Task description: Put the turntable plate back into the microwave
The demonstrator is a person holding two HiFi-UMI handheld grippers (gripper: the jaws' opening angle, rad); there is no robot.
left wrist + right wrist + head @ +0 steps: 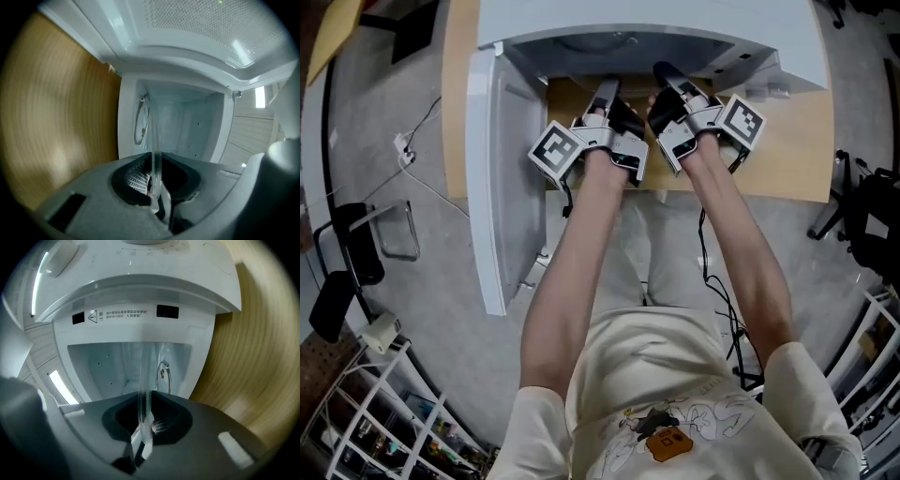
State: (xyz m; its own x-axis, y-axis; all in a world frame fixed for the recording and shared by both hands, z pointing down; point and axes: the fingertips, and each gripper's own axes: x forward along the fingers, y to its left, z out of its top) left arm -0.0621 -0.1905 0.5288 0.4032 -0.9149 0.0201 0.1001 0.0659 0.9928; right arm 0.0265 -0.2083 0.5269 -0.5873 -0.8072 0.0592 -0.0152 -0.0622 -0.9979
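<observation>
The clear glass turntable plate [155,154] shows edge-on, running from between my left gripper's [157,190] jaws into the white microwave's cavity [187,126]. My right gripper [143,427] is shut on the same plate [144,401] from the other side. In the head view both grippers, left [605,91] and right [667,77], reach side by side into the microwave's [656,37] open front; the plate itself is hard to make out there. A roller ring [140,119] lies on the cavity floor [164,373].
The microwave door [502,178] hangs open at the left, over the edge of the wooden table [797,141]. A black chair [342,272] and a white wire rack [384,412] stand at lower left. Cables [722,300] trail on the floor.
</observation>
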